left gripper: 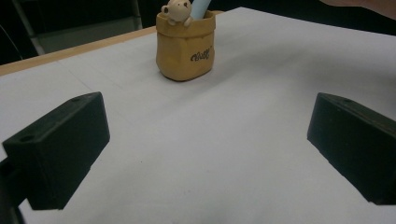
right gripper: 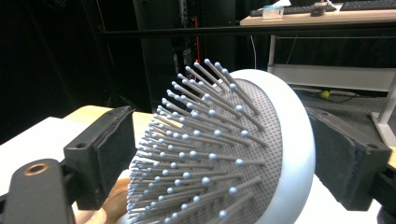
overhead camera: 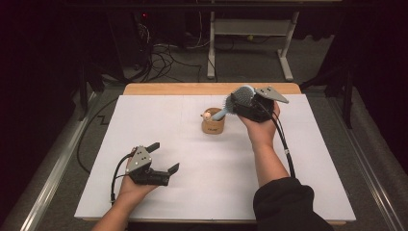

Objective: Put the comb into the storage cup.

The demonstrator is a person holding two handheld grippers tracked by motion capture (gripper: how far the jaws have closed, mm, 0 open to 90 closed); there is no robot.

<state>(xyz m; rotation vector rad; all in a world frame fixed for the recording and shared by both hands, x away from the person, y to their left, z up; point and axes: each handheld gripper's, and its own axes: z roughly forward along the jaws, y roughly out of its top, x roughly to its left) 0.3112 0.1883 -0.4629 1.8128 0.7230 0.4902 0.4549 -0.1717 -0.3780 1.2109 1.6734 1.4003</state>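
Item: pale blue plastic paddle hairbrush (overhead camera: pixel 236 100) with grey bristle pad. Head pinched between the jaws of the right gripper (overhead camera: pixel 251 105); handle slants down into the tan sack-shaped holder (overhead camera: pixel 213 123) bearing a small cream bear figure (left gripper: pixel 176 10), presumably mid insertion or removal. Left gripper (overhead camera: pixel 163 161), jaws spread and empty, rests well nearer the person than the holder. Holder stands on a white sheet (overhead camera: pixel 211 163) over a wooden table (overhead camera: pixel 163 88). Beyond the holder: dark room, cables (overhead camera: pixel 161 57), white desk frame (overhead camera: pixel 250 29).
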